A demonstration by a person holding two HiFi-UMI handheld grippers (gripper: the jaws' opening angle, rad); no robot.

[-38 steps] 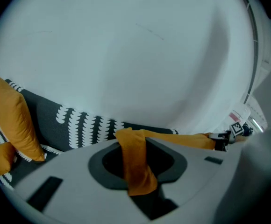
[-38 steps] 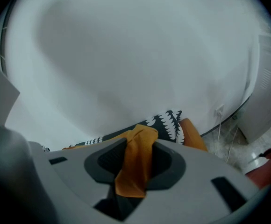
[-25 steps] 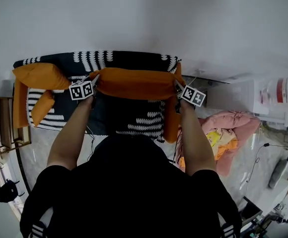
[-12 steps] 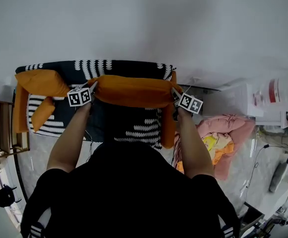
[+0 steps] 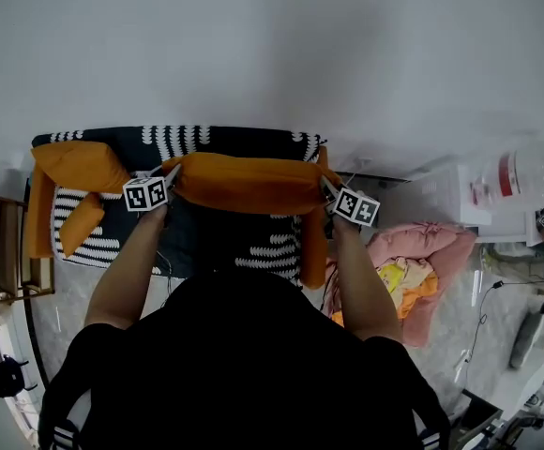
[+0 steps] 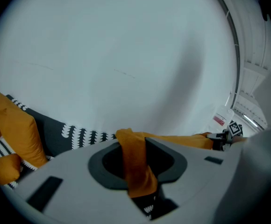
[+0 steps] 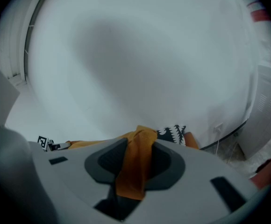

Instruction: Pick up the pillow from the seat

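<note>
An orange pillow (image 5: pixel 244 183) hangs stretched between my two grippers, lifted above the black-and-white patterned seat (image 5: pixel 263 242) of the sofa. My left gripper (image 5: pixel 171 174) is shut on the pillow's left corner; in the left gripper view the orange fabric (image 6: pixel 135 169) is pinched between the jaws. My right gripper (image 5: pixel 328 187) is shut on the right corner, and the right gripper view shows the fabric (image 7: pixel 134 169) clamped the same way. Each gripper's marker cube sits just behind the pillow's ends.
Another orange pillow (image 5: pixel 77 169) leans at the sofa's left end, a smaller one (image 5: pixel 82 223) below it. The white wall is close behind the sofa. A pink and yellow heap of cloth (image 5: pixel 413 261) lies on the floor to the right, a wooden shelf (image 5: pixel 0 251) to the left.
The view has shifted: the sofa and the held pillow sit lower in the picture than a second ago. Both grippers keep their hold on the pillow's corners.
</note>
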